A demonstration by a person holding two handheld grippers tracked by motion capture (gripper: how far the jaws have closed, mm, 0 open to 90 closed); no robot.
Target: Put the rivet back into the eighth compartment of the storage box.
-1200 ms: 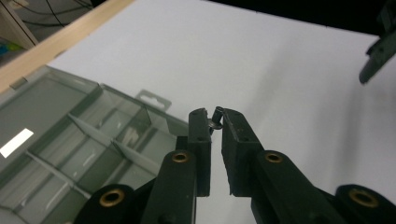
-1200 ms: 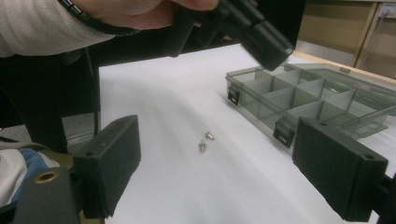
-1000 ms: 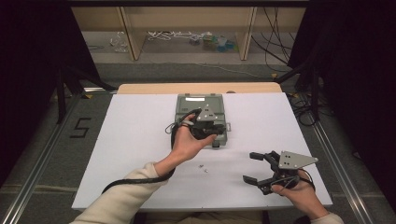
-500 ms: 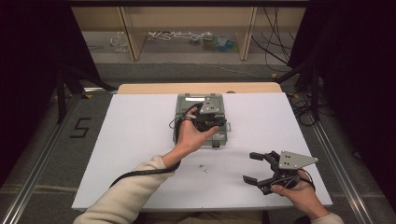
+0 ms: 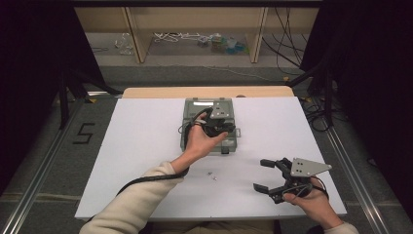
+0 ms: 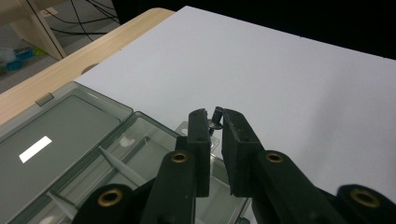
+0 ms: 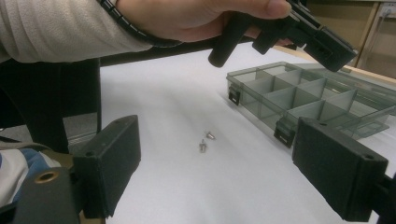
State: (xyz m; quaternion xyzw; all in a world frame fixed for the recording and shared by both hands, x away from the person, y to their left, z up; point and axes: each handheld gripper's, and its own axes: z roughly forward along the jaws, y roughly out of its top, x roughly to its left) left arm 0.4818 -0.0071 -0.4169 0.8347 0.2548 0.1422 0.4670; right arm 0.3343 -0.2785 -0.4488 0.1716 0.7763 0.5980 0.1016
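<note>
left tool (image 6: 211, 122) pinched tight on a tiny screw (image 6: 216, 119), hanging over the open box (image 6: 93, 154) so it'll drop in a slot | right tool (image 5: 270, 176) spread wide, parked on tabletop (image 5: 136, 141) | two screws (image 7: 206, 141) left nearby

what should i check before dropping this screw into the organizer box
1. Screw pinched between the left gripper tips: ok.
2. Organizer box lid open, compartments exposed: ok.
3. Left gripper above the box: ok; which compartment lies under the screw: cannot tell.
4. Right gripper open, resting apart from the box near the table's front edge: ok.
5. Two loose screws lying on the table between the box and the person, not yet picked up: not ok.
</note>
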